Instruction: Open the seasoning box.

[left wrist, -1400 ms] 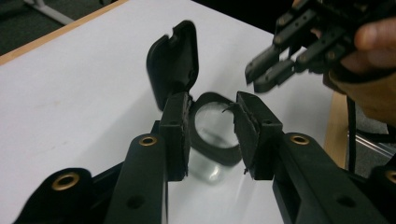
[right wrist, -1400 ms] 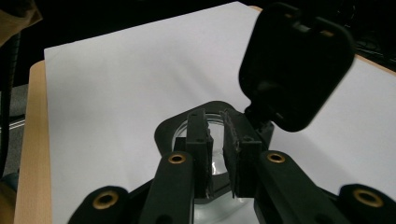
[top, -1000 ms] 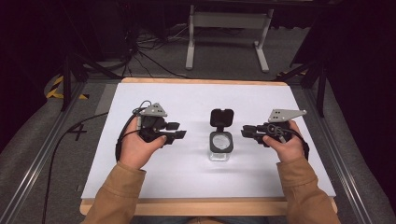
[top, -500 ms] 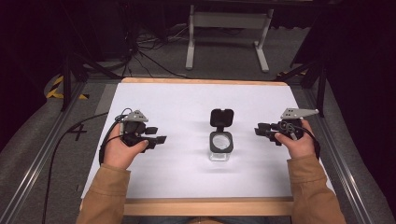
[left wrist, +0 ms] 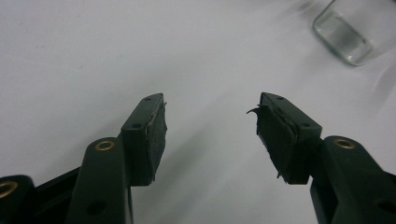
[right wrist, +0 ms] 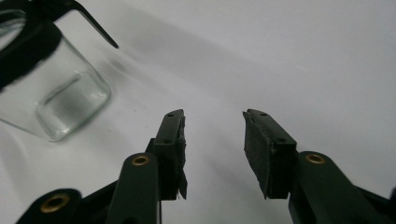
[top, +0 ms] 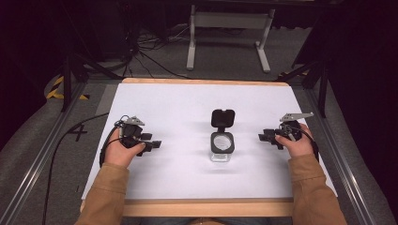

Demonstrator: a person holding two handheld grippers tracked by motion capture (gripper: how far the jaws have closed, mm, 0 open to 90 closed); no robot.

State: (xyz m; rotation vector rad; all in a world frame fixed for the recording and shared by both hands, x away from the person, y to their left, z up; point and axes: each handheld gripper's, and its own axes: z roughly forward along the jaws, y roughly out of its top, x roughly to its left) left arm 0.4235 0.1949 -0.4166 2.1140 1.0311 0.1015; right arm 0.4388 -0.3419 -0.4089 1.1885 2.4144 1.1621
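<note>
The left gripper point(top: 152, 144) was found released, its jaws standing well apart with nothing between them; the pads point(left wrist: 156, 135) showed frayed edges in the left gripper view and bare table surface lay in the gap. It rested low over the table point(top: 178, 103) in the person's left hand point(top: 123, 149), pointing inward toward the middle. The right gripper point(top: 264, 137) was likewise released, jaws parted and empty, held in the right hand point(top: 295, 143) and also aimed inward.

The object of the work, a small clear glass jar point(top: 221, 149), stood upright on the table between the two grippers, touching neither. Its black hinged lid point(top: 222, 118) was flipped open and stood behind the mouth on the far side, leaving the opening exposed. The jar's glass base point(left wrist: 343, 37) appeared at the upper right of the left gripper view, well apart from that gripper's jaws; in the right gripper view the glass body point(right wrist: 60, 100) sat at the upper left, off the line of the jaws.

Judgement: the two grippers flanked the jar at roughly matched standoff, both open, which suits either a start posture or a rest posture around an untouched item. The open lid suggests the hinge side was kept away from the person so either gripper could reach the mouth or the lid unobstructed. Neither gripper was aligned for a grasp at this moment.
</note>
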